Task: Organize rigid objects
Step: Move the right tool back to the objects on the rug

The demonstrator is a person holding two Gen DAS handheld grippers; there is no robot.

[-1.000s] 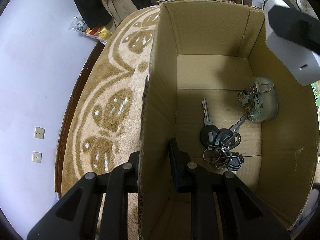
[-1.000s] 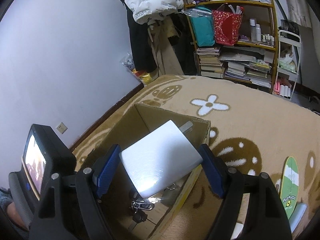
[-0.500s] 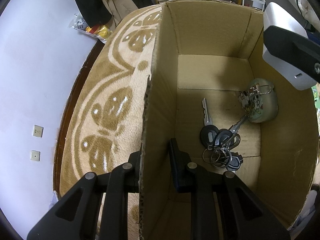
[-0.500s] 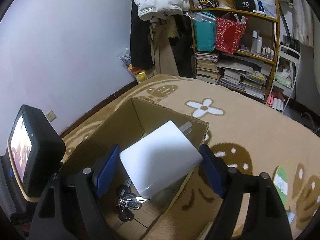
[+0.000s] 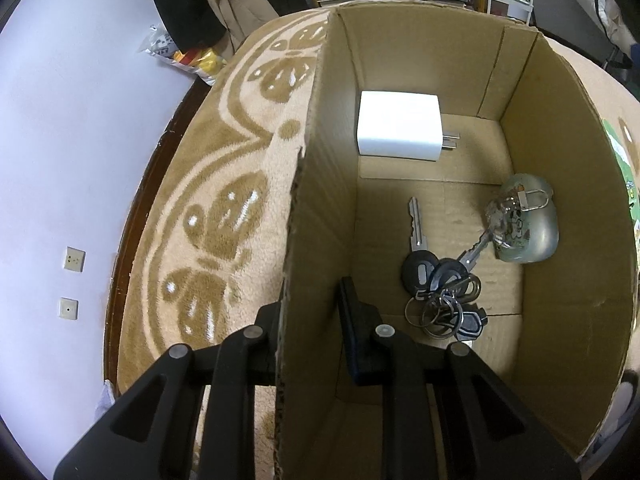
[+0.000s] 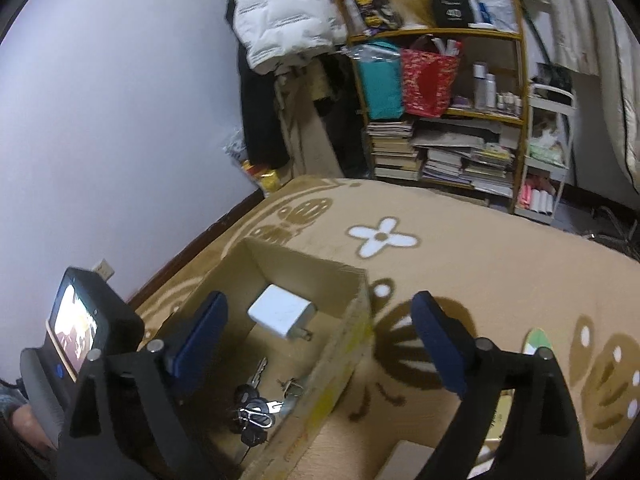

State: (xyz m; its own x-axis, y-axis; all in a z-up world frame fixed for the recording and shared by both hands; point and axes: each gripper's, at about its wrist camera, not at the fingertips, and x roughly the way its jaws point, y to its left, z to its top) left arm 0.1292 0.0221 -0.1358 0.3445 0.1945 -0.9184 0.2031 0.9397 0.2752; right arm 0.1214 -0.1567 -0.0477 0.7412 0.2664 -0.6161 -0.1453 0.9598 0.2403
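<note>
tan patterned rug under cardboard box. white charger flat on box floor at 12 o'clock, keys toward 4. left tool pinching box wall; right tool spread wide, empty.

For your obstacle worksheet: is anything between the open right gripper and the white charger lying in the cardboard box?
Nothing visible. The right gripper hangs open above the cardboard box, and the white charger lies uncovered on the floor, apart from the keys.
</note>
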